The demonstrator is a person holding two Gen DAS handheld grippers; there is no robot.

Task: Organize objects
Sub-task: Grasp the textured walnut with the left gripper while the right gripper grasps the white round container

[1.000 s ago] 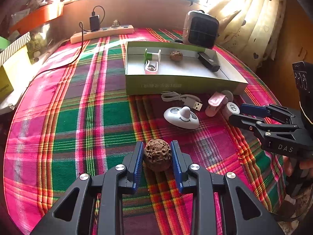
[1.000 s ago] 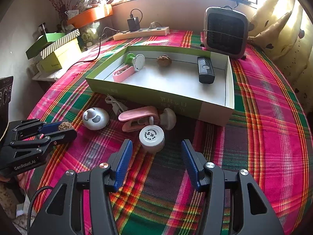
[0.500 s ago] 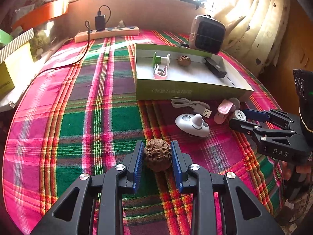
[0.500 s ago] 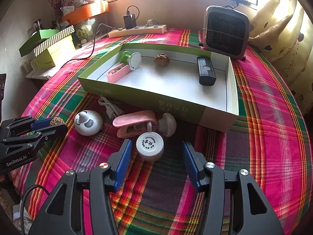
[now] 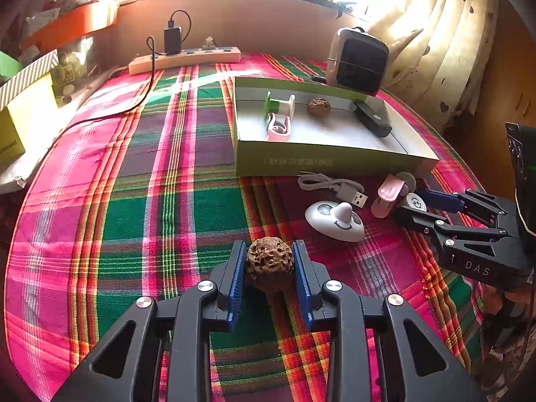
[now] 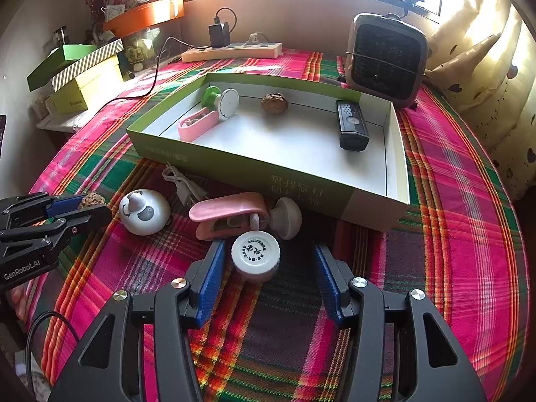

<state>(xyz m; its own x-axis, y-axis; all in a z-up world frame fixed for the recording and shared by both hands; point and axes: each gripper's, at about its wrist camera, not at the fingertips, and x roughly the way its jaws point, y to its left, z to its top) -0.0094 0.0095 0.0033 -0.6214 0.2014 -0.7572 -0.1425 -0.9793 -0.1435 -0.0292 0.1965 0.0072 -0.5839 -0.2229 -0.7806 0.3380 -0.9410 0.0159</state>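
Walnut (image 5: 270, 263), brown and pitted, sits clamped between the blue pads of the left tongs (image 5: 270, 268), above the plaid cloth of the worktop (image 5: 134, 207) and well short of the green box (image 5: 321, 162). White bottle cap (image 6: 255, 255) lies on the cloth between the fingers of the right tongs (image 6: 268, 278), which stand spread wide around it, not touching it as far as can be seen.

Just beyond the cap, touching or nearly so, lies a pink clip (image 6: 231, 216) with a grey knob, and to its left a white panda-faced holder (image 6: 144, 211) and a grey USB cable (image 6: 182, 186), all outside the box and close to its near wall.

Inside the box already lie a second walnut (image 6: 274, 103), a green-and-white spool (image 6: 219, 100), another pink clip (image 6: 197, 126) and a black device (image 6: 350, 124).

By my reading the sorting is roughly half done: four things are boxed, and five are left, the gripped walnut and the cap being the two in hand. A small heater (image 6: 387, 58) and a power strip (image 6: 231, 51) stand behind the box.
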